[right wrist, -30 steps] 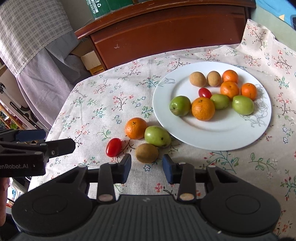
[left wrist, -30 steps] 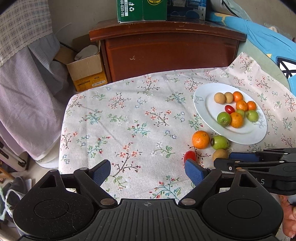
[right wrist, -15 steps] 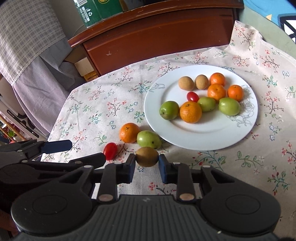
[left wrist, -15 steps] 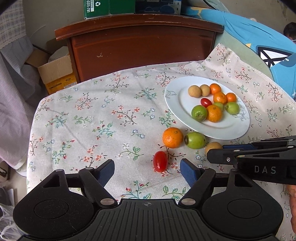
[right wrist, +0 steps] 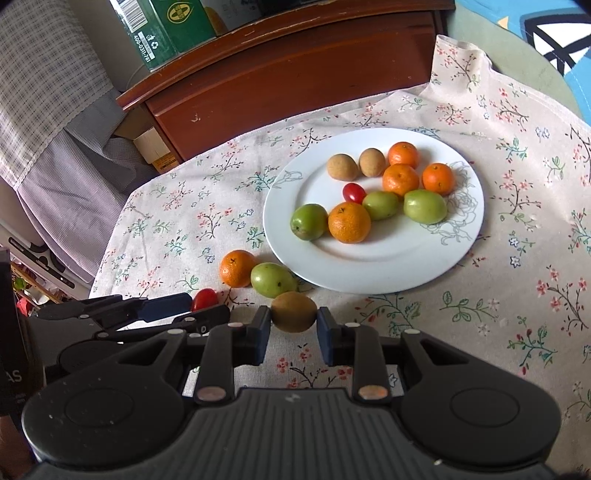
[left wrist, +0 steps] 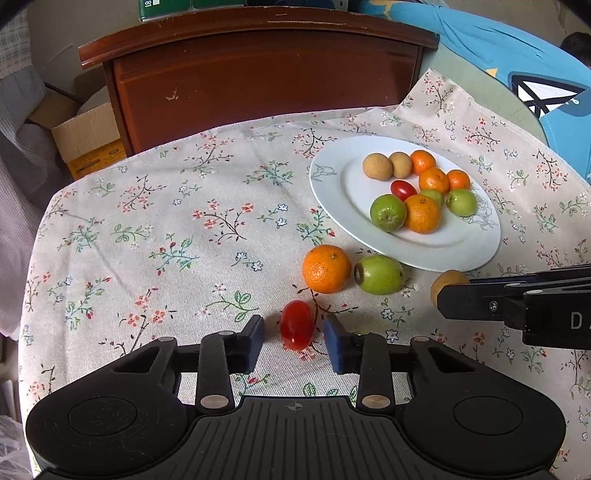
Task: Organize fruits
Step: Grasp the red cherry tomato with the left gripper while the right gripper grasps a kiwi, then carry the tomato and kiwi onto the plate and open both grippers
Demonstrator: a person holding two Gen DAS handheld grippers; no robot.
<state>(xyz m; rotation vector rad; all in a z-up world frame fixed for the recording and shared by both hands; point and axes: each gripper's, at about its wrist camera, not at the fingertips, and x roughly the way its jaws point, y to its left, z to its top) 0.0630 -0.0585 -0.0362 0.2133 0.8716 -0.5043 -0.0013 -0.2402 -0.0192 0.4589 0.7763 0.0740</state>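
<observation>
A white plate [left wrist: 461,251] [right wrist: 399,269] holds several oranges, green fruits, brown fruits and one cherry tomato. On the cloth beside it lie an orange [left wrist: 326,268] [right wrist: 237,268], a green fruit [left wrist: 379,274] [right wrist: 272,280], a red cherry tomato [left wrist: 296,324] [right wrist: 204,299] and a brown kiwi [right wrist: 294,311] [left wrist: 448,283]. My left gripper [left wrist: 294,338] is open with the tomato between its pads, small gaps on both sides. My right gripper [right wrist: 294,326] is shut on the kiwi, both pads touching it.
A floral cloth [left wrist: 184,229] covers the table. A dark wooden cabinet [left wrist: 258,74] stands behind it, with a green box [right wrist: 173,29] on top. A cardboard box [left wrist: 85,140] sits at the left. Blue fabric [left wrist: 517,66] lies at the right.
My left gripper moved forward and right around the cherry tomato and narrowed. My right gripper advanced and closed onto the kiwi.
</observation>
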